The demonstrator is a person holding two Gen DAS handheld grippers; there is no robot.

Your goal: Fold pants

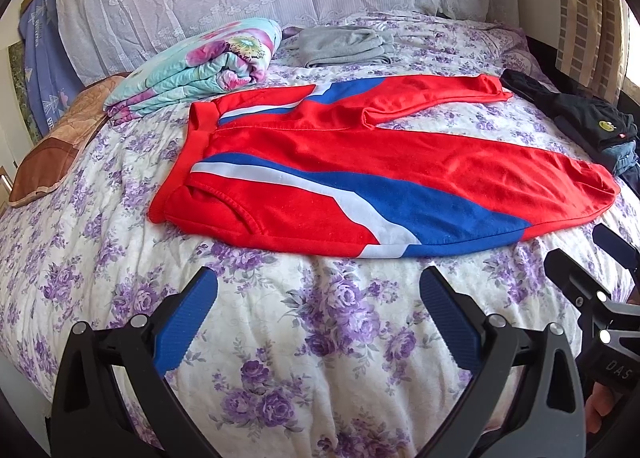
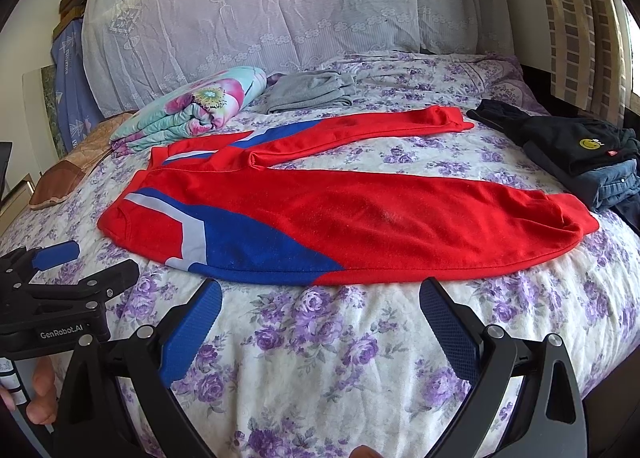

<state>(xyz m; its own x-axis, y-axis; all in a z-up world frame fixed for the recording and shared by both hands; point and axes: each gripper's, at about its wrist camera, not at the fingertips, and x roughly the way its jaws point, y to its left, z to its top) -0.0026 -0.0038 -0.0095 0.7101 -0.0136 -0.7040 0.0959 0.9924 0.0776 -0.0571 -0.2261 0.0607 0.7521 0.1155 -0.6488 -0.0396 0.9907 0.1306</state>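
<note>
Red pants (image 1: pixel 360 162) (image 2: pixel 340 218) with blue and white side stripes lie spread flat across the bed, waistband to the left, both legs running right. The far leg angles away from the near one. My left gripper (image 1: pixel 320 290) hovers open just short of the pants' near edge, nothing between its blue pads. My right gripper (image 2: pixel 320 298) is likewise open and empty, close to the near leg's hem line. The right gripper (image 1: pixel 588 270) shows at the right edge of the left wrist view, and the left gripper (image 2: pixel 76 266) shows at the left edge of the right wrist view.
The bed carries a purple floral cover (image 1: pixel 320 358). A folded floral quilt (image 1: pixel 192 66) and grey garment (image 1: pixel 344 44) lie behind the pants. Dark folded clothes (image 2: pixel 580 154) are stacked at the right. A brown pillow (image 1: pixel 60 146) sits at the left.
</note>
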